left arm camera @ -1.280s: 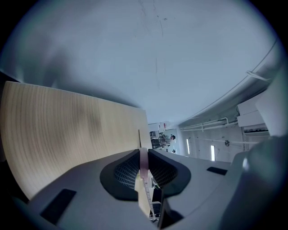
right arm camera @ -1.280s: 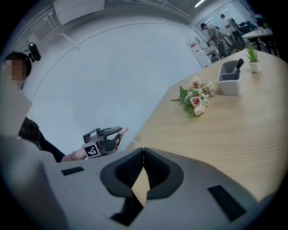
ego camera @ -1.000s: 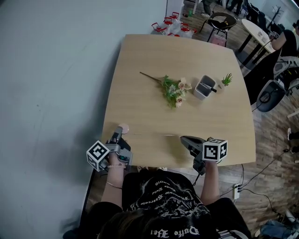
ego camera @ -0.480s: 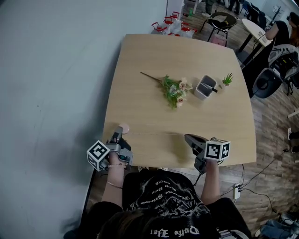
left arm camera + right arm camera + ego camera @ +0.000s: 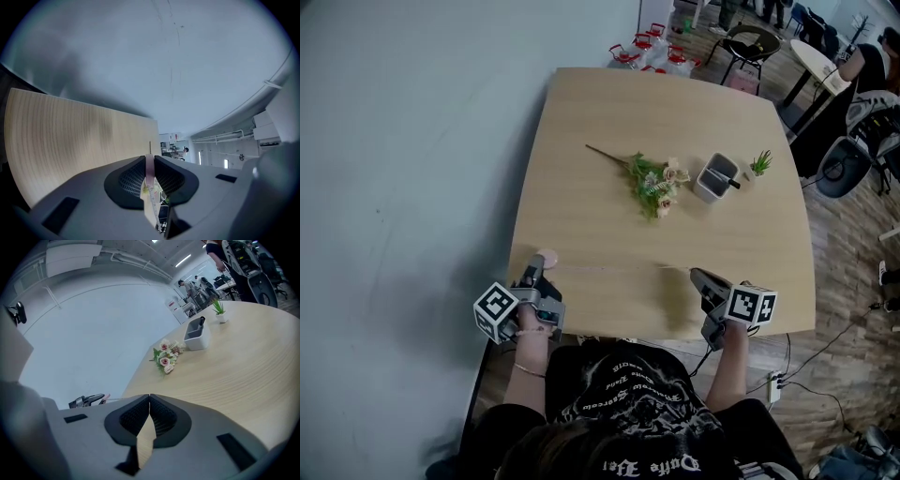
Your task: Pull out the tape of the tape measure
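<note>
We have the pink tape measure at about 7 o'clock on the wooden table, close to the near edge. The left gripper anchors it there. In the left gripper view, its jaws are part-way closed and pinch the slim pink case edge-on between the ribbed pads, with a pale marked strip hanging below the grip. Holding the case low and fixed gives the other hand something to pull against.

The tape runs as a thin pale line from the case toward 3 o'clock, just above the tabletop, and ends at the tips of the right gripper near 5 o'clock. Those jaws are pressed fully together. The right gripper view shows no gap between the pads, and the tape's tip is too thin to make out there. We judge they are nipping the tape's end, since the line stops exactly at them.

The flower bouquet, grey pen holder and small potted plant sit toward 1 o'clock, well apart from the tape.
</note>
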`<state>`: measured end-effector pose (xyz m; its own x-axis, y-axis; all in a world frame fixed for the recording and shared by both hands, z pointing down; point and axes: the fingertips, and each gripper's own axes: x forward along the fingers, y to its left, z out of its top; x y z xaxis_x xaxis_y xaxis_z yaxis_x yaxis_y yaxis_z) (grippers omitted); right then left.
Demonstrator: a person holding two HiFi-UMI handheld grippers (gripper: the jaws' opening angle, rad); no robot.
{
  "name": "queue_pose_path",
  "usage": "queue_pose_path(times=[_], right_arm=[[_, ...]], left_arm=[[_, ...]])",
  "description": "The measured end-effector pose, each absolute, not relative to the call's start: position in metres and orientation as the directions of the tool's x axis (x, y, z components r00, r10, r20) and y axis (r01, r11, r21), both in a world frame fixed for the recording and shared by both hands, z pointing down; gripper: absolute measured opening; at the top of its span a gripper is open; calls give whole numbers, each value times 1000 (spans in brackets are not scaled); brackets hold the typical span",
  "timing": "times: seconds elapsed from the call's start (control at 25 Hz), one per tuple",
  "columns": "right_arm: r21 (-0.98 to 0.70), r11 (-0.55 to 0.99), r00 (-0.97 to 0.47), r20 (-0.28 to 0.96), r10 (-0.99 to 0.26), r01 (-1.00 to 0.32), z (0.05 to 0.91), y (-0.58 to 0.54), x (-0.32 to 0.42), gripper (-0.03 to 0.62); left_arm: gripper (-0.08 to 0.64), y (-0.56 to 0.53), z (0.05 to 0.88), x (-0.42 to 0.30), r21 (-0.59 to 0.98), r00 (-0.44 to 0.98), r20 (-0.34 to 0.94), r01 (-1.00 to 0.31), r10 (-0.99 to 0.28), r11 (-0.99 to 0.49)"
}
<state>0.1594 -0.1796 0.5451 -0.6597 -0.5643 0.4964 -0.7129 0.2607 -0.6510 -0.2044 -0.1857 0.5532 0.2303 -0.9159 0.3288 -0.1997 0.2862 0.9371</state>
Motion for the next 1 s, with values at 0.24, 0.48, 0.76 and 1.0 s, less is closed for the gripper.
queue_pose_path(times=[0.24,0.48,0.76,1.0], right_arm=[[-648,234,-642,512,-571,-724,549,-183,164,17],[-653,259,-665,506,-549,-711,550,-186,155,17],[-669,281,-694,494,-524,-688,551,-187,146,17],[-683,298,-721,488,-491,-666,549,-184,135,17]], left_arm=[[64,-190,555,-199,932,235,338,-216,-911,290],[64,-193,560,-188,928,250,352,-220,-902,301],[64,-197,562,-177,926,262,358,-225,-896,304],[64,-196,566,-177,927,238,363,-190,-901,323]])
